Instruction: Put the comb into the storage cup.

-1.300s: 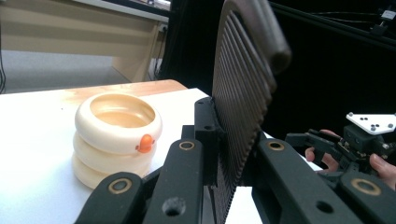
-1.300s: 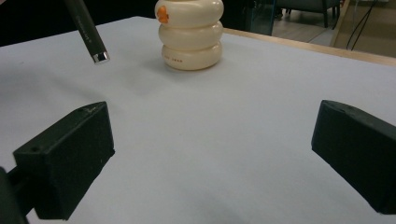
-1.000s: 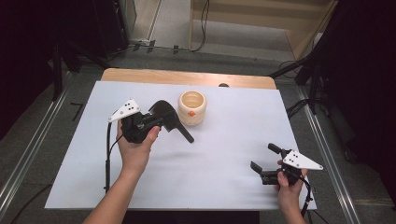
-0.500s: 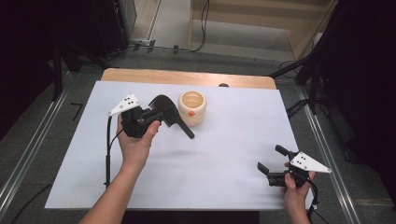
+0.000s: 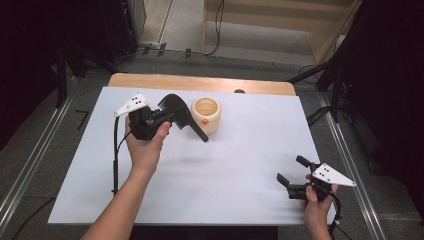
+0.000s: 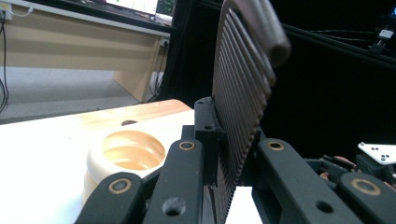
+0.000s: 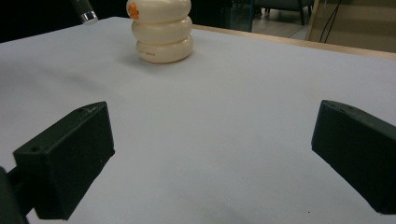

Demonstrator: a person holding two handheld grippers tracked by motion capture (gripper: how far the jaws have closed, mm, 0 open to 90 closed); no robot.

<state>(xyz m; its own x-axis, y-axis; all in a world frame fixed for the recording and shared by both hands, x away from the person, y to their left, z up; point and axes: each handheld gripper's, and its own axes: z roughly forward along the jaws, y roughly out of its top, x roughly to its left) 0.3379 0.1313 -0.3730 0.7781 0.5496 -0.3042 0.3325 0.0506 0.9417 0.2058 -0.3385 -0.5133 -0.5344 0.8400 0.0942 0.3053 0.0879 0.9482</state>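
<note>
Comparing with the frames from the last second: barely any change. Nearest, right hand (image 5: 316, 201) parked at the near right corner of the white table (image 5: 235, 165), shifted only a shade toward the right edge; right gripper (image 5: 289, 168) with jaws spread wide and nothing between them, just bare tabletop in the right gripper view. Farther in, left hand (image 5: 145, 146) raised over the left half of the table, left gripper (image 5: 169, 120) pinching a black spatula (image 5: 173, 104) by the neck, jaws pressed against its ribbed head in the left gripper view. Spatula head up and tilted, handle slanting down to the right; handle end now a touch nearer the cream pot (image 5: 206, 114) than a second ago, just beside its near wall, contact not certain. Pot upright, open mouth up, empty as far as visible, standing near the far edge of the table. Judged: grip steady, spatula being lined up with the pot, handle end lowest; drop into the pot not yet made, and the free gripper is too far off to steady the pot.
</note>
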